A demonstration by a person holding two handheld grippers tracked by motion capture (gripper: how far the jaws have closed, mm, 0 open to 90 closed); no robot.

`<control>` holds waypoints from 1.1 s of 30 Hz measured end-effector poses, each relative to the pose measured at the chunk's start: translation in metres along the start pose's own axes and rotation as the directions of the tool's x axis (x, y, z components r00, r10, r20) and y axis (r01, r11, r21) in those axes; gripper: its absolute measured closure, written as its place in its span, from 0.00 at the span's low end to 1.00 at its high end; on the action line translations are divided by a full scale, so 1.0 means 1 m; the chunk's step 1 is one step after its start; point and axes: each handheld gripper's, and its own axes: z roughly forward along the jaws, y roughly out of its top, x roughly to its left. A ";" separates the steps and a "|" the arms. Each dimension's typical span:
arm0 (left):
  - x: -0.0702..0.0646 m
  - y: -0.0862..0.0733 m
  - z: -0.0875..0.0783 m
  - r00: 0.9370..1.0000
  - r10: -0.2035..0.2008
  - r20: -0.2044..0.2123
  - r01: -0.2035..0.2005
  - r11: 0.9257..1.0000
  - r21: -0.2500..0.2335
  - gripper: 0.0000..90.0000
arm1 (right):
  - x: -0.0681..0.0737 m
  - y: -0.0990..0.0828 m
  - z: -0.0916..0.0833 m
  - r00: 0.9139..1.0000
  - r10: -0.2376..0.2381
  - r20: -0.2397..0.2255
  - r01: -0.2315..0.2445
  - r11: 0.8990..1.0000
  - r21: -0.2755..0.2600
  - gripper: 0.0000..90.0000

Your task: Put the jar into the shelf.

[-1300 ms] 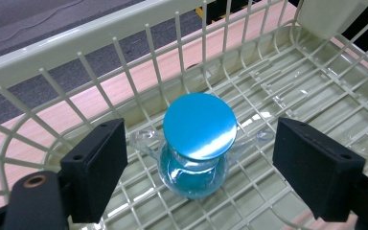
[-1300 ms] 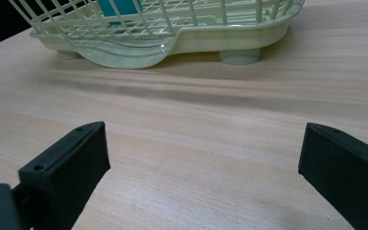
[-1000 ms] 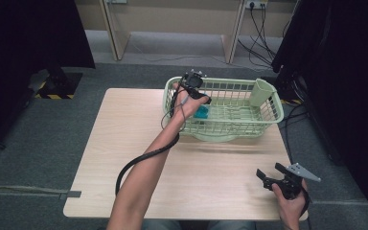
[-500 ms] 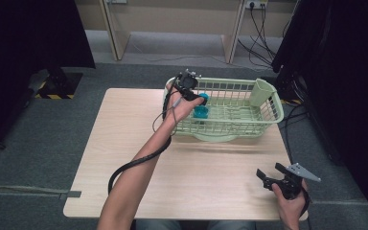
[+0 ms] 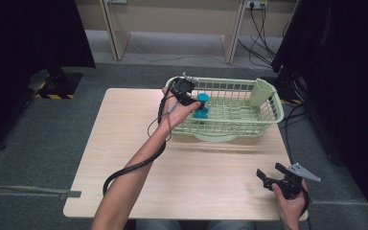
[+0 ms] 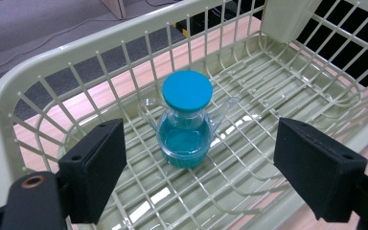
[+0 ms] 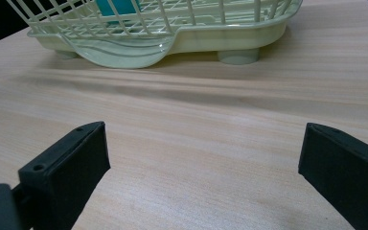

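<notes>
A small clear jug (image 5: 201, 106) with a blue lid and blue liquid stands upright in the left end of a pale green wire basket (image 5: 230, 82). My left gripper (image 5: 190, 100) hovers over the basket's left rim, open, pointing at the jug. In the left gripper view the jug (image 6: 187, 127) stands beyond the wide-apart jaws of the gripper (image 6: 199, 130), untouched, on the basket (image 6: 76, 48) floor. My right gripper (image 5: 270, 171) rests low over the table's near right corner, open, nothing between its jaws. In the right gripper view the gripper (image 7: 201, 139) faces the basket (image 7: 196, 43) across bare wood.
A green cutlery cup (image 5: 261, 91) sits in the basket's far right corner. The basket stands at the back right of the wooden table (image 5: 124, 143). The left gripper's cable loops under the forearm (image 5: 134, 167). Dark curtains flank the table.
My left gripper has drawn back to the left, off the jug, which now stands uncovered in the basket. The right gripper has stayed put.
</notes>
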 end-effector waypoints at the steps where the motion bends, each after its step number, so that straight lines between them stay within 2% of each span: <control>1: 0.000 -0.001 -0.001 1.000 0.001 0.001 -0.001 1.000 -0.002 0.20 | 0.000 0.000 0.000 1.000 0.001 0.000 -0.001 1.000 0.000 0.04; 17: 0.003 -0.020 -0.017 1.000 0.011 0.005 -0.011 0.999 -0.036 0.20 | 0.000 0.000 0.000 1.000 0.000 0.002 0.000 1.000 -0.002 0.04; 23: 0.000 -0.026 -0.024 1.000 0.018 0.021 -0.017 0.998 -0.056 0.20 | 0.000 0.000 0.000 1.000 0.001 0.003 -0.001 1.000 -0.003 0.04; 33: -0.001 -0.039 -0.032 0.999 0.033 0.025 -0.031 0.996 -0.084 0.20 | 0.000 0.000 0.000 1.000 0.001 0.004 -0.001 1.000 -0.003 0.04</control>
